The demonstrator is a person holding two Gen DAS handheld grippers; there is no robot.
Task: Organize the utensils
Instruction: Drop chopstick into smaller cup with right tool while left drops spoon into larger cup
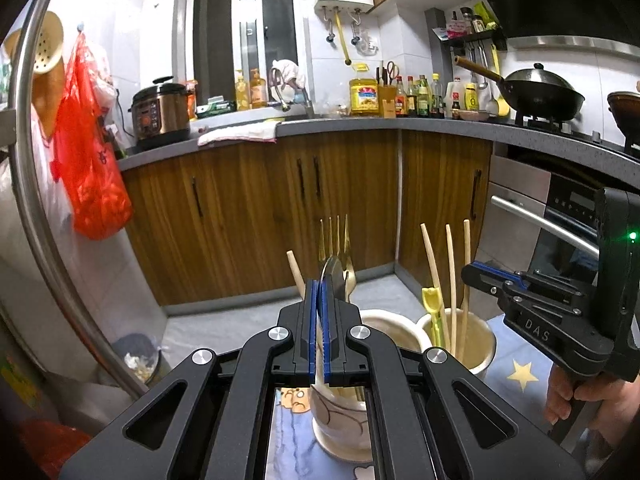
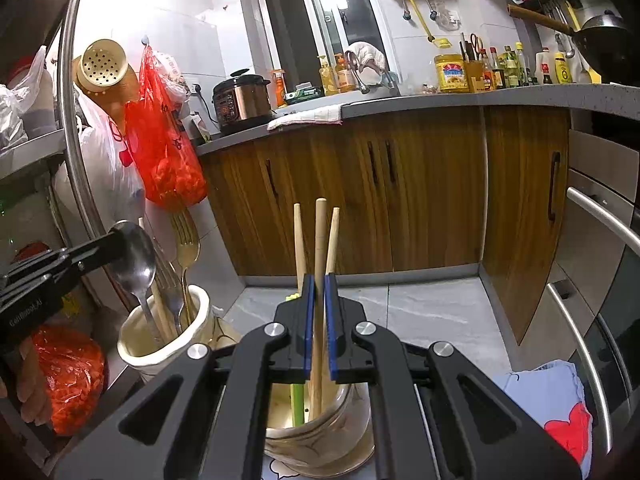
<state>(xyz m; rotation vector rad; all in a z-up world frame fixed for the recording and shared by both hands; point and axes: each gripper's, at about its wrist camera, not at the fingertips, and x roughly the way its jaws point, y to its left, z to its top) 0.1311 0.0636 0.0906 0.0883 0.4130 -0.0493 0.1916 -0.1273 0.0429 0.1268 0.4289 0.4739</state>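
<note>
My left gripper (image 1: 320,284) is shut on a silver spoon (image 1: 335,276), bowl end up, over a white cup (image 1: 340,428). In the right wrist view the spoon (image 2: 134,256) has its handle down in that cup (image 2: 160,344), beside a gold fork (image 2: 187,248) and a chopstick; the left gripper (image 2: 120,240) pinches the bowl. My right gripper (image 2: 319,280) is shut on a wooden chopstick (image 2: 320,232) that reaches into a second cup (image 2: 340,432). Two more chopsticks and a green utensil (image 2: 297,400) stand there. From the left wrist, this cup (image 1: 476,348) and the right gripper (image 1: 472,272) show.
Both cups stand on a blue cloth with a yellow star (image 1: 520,376). A person's hand (image 1: 576,400) grips the right tool. Wooden cabinets (image 2: 420,184) and an oven's steel handle (image 2: 600,216) lie beyond. A red bag (image 2: 164,160) hangs left; a bin (image 1: 136,356) is on the floor.
</note>
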